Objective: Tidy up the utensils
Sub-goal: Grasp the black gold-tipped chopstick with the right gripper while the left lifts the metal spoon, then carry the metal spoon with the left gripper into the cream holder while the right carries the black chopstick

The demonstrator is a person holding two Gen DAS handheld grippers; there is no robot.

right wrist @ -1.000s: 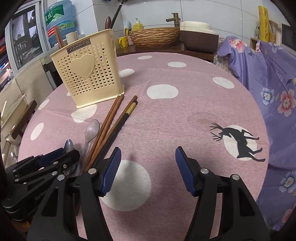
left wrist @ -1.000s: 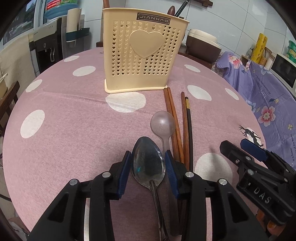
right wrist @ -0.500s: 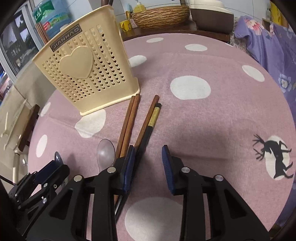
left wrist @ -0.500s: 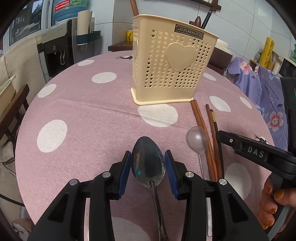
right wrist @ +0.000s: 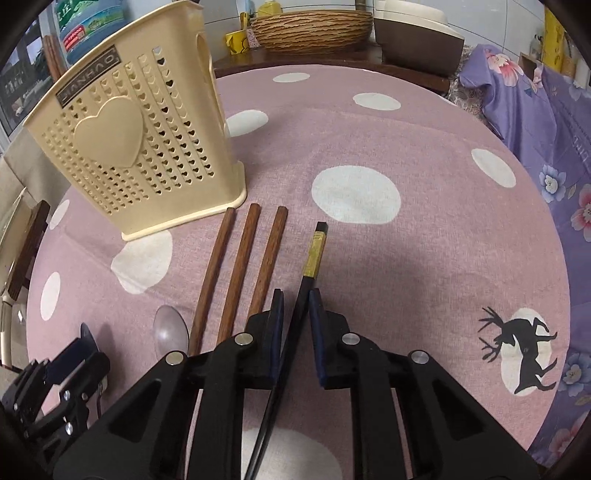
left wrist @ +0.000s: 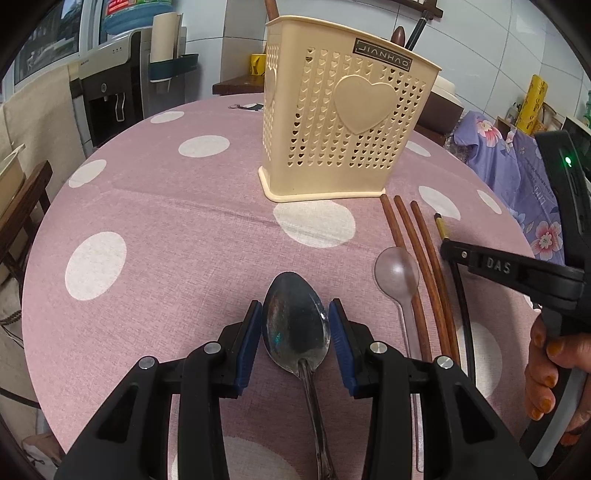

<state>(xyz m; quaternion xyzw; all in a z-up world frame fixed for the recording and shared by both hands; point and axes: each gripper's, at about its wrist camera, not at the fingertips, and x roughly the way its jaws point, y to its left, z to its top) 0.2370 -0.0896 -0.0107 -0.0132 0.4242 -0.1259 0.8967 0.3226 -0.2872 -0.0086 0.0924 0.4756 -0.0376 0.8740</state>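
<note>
My left gripper (left wrist: 294,325) is shut on the bowl of a metal spoon (left wrist: 295,321) and holds it above the pink dotted tablecloth (left wrist: 166,236). A cream perforated utensil holder (left wrist: 343,110) stands beyond it, with a few handles sticking out. My right gripper (right wrist: 295,314) has closed around a black chopstick with a gold band (right wrist: 314,251), its pads touching or nearly touching it. Three brown wooden chopsticks (right wrist: 240,258) lie just left of it. A clear plastic spoon (left wrist: 397,273) lies beside them. The holder also shows in the right wrist view (right wrist: 129,147).
A wicker basket (right wrist: 310,26) and a brown appliance (right wrist: 417,40) stand on the counter behind the table. A purple floral cloth (right wrist: 546,122) covers furniture at the right. A water dispenser (left wrist: 110,96) stands at the left.
My left gripper has carried the metal spoon left, away from the other utensils. My right gripper moved in over the black chopstick and its jaws narrowed around it.
</note>
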